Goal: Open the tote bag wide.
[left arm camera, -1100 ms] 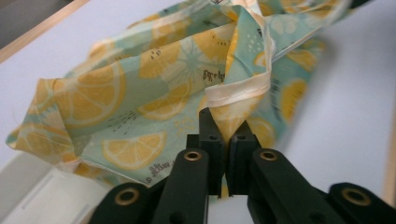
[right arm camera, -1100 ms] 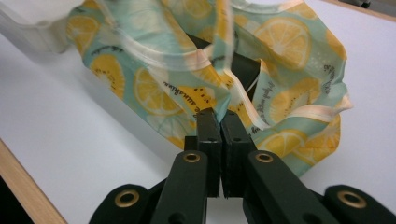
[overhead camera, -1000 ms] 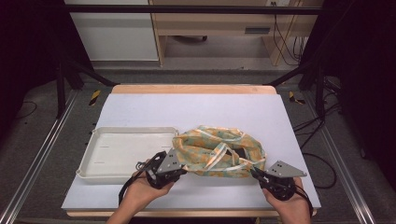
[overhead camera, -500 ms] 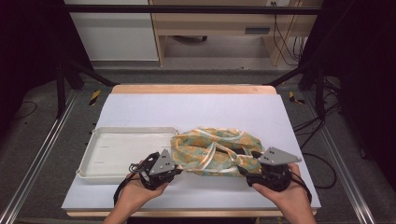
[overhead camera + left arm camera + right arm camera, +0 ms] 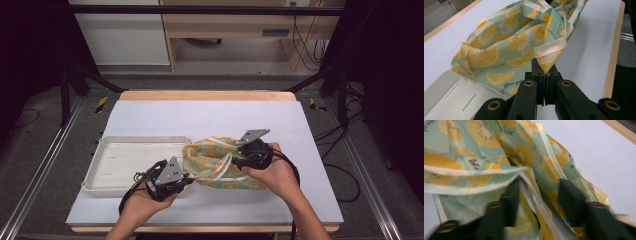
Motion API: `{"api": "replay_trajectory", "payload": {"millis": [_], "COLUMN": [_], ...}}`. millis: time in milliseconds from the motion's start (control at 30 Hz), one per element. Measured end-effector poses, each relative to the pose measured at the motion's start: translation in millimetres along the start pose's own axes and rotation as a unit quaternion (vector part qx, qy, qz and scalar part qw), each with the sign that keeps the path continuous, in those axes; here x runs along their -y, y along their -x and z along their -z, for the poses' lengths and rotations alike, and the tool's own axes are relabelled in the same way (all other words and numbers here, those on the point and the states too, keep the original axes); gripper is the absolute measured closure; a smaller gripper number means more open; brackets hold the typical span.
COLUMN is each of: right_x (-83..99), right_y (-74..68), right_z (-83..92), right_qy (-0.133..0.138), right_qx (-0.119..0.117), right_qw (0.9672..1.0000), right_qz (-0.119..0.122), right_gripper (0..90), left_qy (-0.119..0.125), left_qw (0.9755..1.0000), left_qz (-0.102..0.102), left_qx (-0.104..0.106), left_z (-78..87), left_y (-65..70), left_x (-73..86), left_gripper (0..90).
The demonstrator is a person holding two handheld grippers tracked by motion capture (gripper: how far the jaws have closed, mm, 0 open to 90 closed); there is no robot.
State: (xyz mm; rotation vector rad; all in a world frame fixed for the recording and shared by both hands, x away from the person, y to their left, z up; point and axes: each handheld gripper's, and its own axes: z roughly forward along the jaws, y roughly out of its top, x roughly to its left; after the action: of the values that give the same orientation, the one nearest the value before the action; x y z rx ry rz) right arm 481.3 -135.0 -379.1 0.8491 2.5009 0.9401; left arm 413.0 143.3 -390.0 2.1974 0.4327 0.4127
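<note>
With the left gripper [image 5: 545, 75] clamped on a hem of the lemon-print cloth bag [image 5: 220, 162] beside the white tray [image 5: 100, 172], the right gripper's [image 5: 537, 195] jaws, just closing, stood apart around loose fabric, the bag bunched mid-table, folding apparently unfinished.

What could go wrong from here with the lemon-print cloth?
1. The left tool is shut on just a corner tip of the cloth; a tug could pull it free.
2. The right tool has just been closing, with cloth bunched between jaws that still stand apart; it may catch several layers or none.
3. The cloth overhangs the white tray and could drag it.
</note>
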Motion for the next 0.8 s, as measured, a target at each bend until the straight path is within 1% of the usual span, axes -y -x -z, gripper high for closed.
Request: {"api": "replay_trajectory", "payload": {"millis": [67,133,167,200,233,267,300,333,367,400,433,467,500,567,600,633,667,700,733,767,800], "right_x": [-0.8,0.3,0.3,3.0,3.0,4.9,11.0,11.0,15.2,20.2,27.3,32.2,41.0,54.3,71.0,71.0,76.1,89.1,89.1,100.6,100.6], "right_y": [-0.3,-1.3,-1.3,-3.5,-3.5,-5.4,-11.3,-11.3,-15.1,-19.6,-26.2,-30.4,-38.1,-49.6,-64.0,-64.0,-68.0,-78.1,-78.1,-84.6,-84.6], "right_z": [0.4,8.3,8.3,21.9,21.9,30.6,47.9,47.9,56.2,64.2,72.7,76.8,81.7,84.1,82.5,82.5,80.8,73.8,73.8,61.8,61.8], "right_qy": [0.008,0.022,0.022,0.039,0.039,0.047,0.065,0.065,0.073,0.081,0.090,0.094,0.100,0.102,0.103,0.103,0.102,0.095,0.095,0.079,0.079], "right_qx": [0.001,0.014,0.014,0.023,0.023,0.030,0.040,0.040,0.044,0.046,0.048,0.047,0.046,0.038,0.029,0.029,0.024,0.013,0.013,0.007,0.007], "right_qw": [1.0000,0.9997,0.9997,0.9990,0.9990,0.9985,0.9970,0.9970,0.9963,0.9956,0.9947,0.9944,0.9938,0.9939,0.9941,0.9941,0.9944,0.9951,0.9951,0.9966,0.9966], "right_qz": [-0.003,-0.003,-0.003,-0.003,-0.003,-0.004,-0.008,-0.008,-0.009,-0.010,-0.012,-0.011,-0.014,-0.017,-0.019,-0.019,-0.016,-0.023,-0.023,-0.023,-0.023], "right_gripper": [76.9,84.3,84.3,88.1,88.1,88.9,89.5,89.5,89.6,89.7,89.8,89.9,90.0,90.0,90.0,90.0,90.0,90.0,90.0,90.0,90.0], "left_qy": [-0.003,-0.011,-0.011,-0.017,-0.020,-0.024,-0.028,-0.030,-0.033,-0.034,-0.031,-0.027,-0.025,-0.017,-0.013,-0.013,-0.010,-0.009,-0.007,-0.009,-0.012], "left_qw": [1.0000,0.9999,0.9999,0.9998,0.9998,0.9997,0.9996,0.9995,0.9992,0.9988,0.9988,0.9987,0.9984,0.9980,0.9977,0.9977,0.9974,0.9972,0.9971,0.9972,0.9974], "left_qz": [-0.005,-0.006,-0.006,-0.007,-0.006,-0.002,0.000,0.003,0.003,0.006,0.012,0.017,0.018,0.029,0.032,0.032,0.034,0.036,0.038,0.038,0.036], "left_qx": [0.000,0.001,0.001,0.002,0.001,-0.001,-0.005,-0.013,-0.020,-0.035,-0.036,-0.040,-0.048,-0.053,-0.059,-0.059,-0.062,-0.065,-0.065,-0.064,-0.062], "left_z": [0.0,-3.1,-3.1,-5.2,-8.1,-11.8,-15.7,-19.6,-23.4,-27.0,-29.0,-31.2,-32.5,-35.0,-36.6,-36.6,-37.9,-38.8,-40.3,-41.7,-42.8], "left_y": [1.2,2.3,2.3,2.1,2.0,1.4,1.1,1.1,1.2,1.1,0.9,0.9,0.8,-0.3,-1.2,-1.2,-1.6,-1.9,-2.0,-2.3,-2.2], "left_x": [-0.4,0.6,0.6,0.8,0.9,0.7,-0.1,-1.0,-2.0,-3.2,-3.7,-4.5,-5.2,-6.4,-7.2,-7.2,-7.5,-7.6,-7.4,-7.1,-6.4], "left_gripper": [89.2,88.8,88.4,88.2,88.2,87.6,87.8,87.8,88.5,89.0,89.5,89.6,89.9,90.0,90.0,90.0,90.0,90.0,90.0,89.5,89.5]}}
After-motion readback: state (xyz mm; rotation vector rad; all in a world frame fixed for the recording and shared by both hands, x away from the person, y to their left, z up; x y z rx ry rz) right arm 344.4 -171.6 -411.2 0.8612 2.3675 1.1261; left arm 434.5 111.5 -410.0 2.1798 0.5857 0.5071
